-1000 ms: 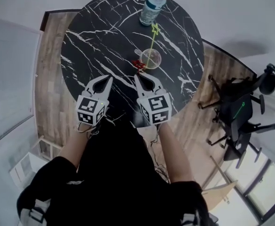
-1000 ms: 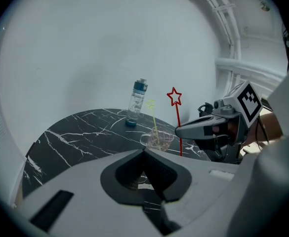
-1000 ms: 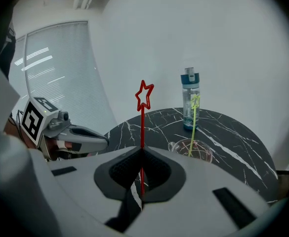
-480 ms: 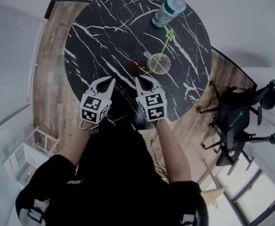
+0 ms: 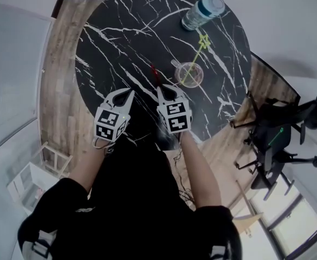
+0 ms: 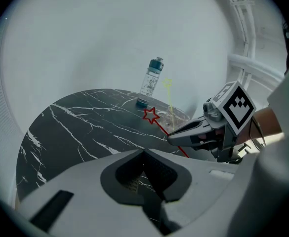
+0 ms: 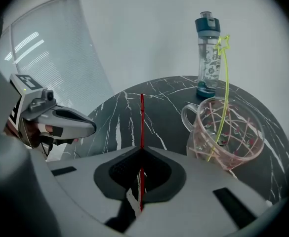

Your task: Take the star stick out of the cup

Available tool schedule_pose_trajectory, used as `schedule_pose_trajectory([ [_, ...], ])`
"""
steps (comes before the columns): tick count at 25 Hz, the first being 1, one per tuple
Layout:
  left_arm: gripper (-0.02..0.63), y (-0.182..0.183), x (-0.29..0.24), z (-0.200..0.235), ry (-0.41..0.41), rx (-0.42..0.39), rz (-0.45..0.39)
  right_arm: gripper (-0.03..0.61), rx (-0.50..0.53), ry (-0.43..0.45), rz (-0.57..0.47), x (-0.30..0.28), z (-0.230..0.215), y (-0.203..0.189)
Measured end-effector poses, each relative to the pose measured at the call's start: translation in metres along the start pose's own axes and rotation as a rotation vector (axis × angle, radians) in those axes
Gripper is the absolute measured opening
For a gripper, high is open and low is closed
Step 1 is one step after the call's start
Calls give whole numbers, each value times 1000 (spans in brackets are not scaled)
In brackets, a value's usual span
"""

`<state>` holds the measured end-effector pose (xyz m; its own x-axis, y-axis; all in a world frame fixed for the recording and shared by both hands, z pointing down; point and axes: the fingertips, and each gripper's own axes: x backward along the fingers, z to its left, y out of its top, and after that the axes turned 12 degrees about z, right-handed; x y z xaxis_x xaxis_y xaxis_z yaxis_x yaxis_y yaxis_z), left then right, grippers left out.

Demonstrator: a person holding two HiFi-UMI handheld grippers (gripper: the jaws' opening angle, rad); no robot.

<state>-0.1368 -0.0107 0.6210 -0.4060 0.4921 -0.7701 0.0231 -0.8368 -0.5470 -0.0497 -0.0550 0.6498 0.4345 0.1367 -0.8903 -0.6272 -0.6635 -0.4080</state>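
Item under inspection: red star stick [image 6: 150, 115]. It is a thin red rod topped by an open, outlined star. In the right gripper view it rises straight toward 12 o'clock from between the jaws.

It is out of the cup [image 5: 189, 73]. The right hand-held gripper [image 5: 165, 89] has its jaws closed tight on the lower part of the rod. The star end stands over the bench [image 5: 109, 42], at about 9 o'clock from the cup and clear of it.

The left hand-held gripper [image 5: 127, 92] has its jaws fully together with nothing between them. It sits at 9 o'clock of the right one, near the bench's 6 o'clock edge.

The cup is clear, with a handle and a pattern of red lines. A yellow star stick [image 5: 195, 61] is in it, leaning toward 1 o'clock. A bottle [image 5: 201, 12] with a teal cap stands near the bench's 1 o'clock edge. A black chair [image 5: 277, 134] is on the floor at 4 o'clock.

Change against a second ago:
- The red star was then just beside the cup's rim; a plain gap now separates them.
- The yellow star stick remains in the cup.
- The left jaws were closed then as now.
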Motion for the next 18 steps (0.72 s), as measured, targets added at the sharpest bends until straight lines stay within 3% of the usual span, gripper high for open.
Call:
schedule_pose_trajectory([
  [18, -2, -10, -5, 6, -16, -19, 36, 26, -69, -24, 34, -11, -5, -16],
])
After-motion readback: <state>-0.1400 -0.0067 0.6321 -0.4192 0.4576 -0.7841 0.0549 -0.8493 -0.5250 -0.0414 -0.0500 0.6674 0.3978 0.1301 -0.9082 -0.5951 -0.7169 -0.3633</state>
